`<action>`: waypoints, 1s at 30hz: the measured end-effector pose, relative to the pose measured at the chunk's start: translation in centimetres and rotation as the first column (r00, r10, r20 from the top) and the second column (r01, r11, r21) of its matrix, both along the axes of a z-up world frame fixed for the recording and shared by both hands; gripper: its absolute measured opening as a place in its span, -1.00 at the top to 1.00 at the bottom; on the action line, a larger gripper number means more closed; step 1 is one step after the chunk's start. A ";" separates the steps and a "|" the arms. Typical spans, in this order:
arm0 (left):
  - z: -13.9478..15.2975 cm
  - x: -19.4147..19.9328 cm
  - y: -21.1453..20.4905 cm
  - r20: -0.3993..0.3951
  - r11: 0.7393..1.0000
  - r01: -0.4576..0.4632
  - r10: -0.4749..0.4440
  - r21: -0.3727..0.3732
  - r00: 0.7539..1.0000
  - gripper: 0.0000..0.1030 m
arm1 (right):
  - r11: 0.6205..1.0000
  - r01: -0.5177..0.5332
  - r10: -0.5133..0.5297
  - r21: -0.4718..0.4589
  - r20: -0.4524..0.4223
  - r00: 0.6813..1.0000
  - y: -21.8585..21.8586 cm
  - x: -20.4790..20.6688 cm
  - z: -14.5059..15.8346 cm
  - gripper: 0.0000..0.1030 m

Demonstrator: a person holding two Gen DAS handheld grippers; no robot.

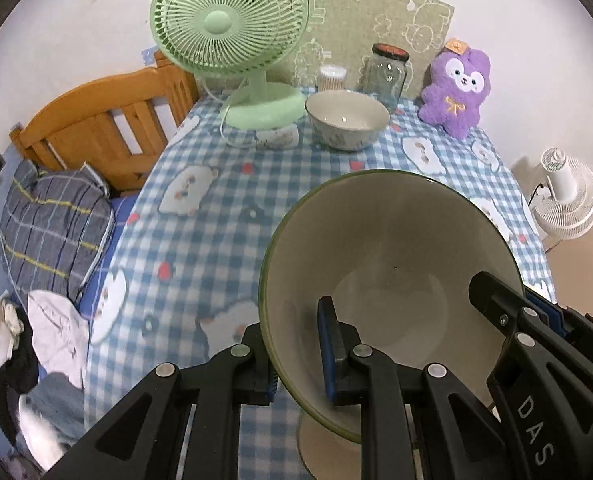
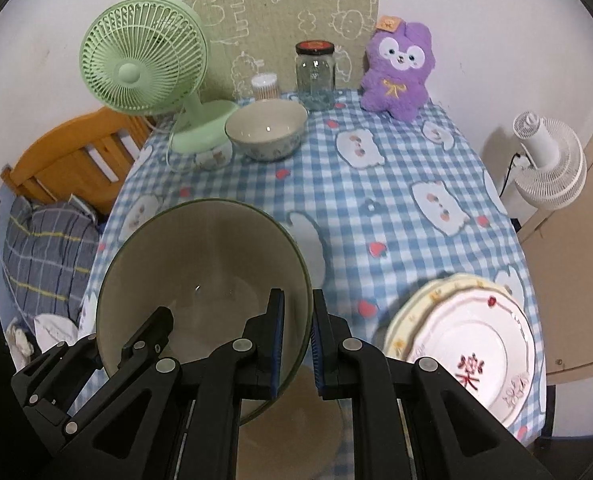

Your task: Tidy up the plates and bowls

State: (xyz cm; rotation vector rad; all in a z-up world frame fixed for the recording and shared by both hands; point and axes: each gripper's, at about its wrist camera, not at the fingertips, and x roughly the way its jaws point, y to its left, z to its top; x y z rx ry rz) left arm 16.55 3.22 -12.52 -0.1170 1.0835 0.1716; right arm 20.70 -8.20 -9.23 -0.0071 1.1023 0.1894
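A large green-rimmed bowl (image 1: 388,256) is held tilted above the checked table by both grippers. My left gripper (image 1: 296,356) is shut on its left rim, one finger inside and one outside. My right gripper (image 2: 298,344) is shut on its right rim (image 2: 200,272); its finger also shows at the bowl's right in the left wrist view. A patterned bowl (image 1: 346,120) stands at the far side of the table near the fan, and it shows in the right wrist view (image 2: 266,134). Two stacked plates (image 2: 468,340) lie at the near right. A beige dish (image 2: 292,436) lies under the held bowl.
A green desk fan (image 1: 232,28), a small cup (image 1: 276,136), a cotton swab box (image 1: 331,77), a glass jar (image 1: 386,72) and a purple plush (image 1: 456,88) stand along the far edge. A wooden bed frame (image 1: 96,128) with bedding lies left; a white fan (image 2: 548,160) stands right.
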 end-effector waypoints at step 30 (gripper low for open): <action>-4.6 -5.6 -2.5 -0.109 0.996 -0.071 0.076 0.049 0.991 0.72 | 0.997 -0.067 0.071 0.033 -0.154 0.986 -2.6 -5.0 -5.4 0.70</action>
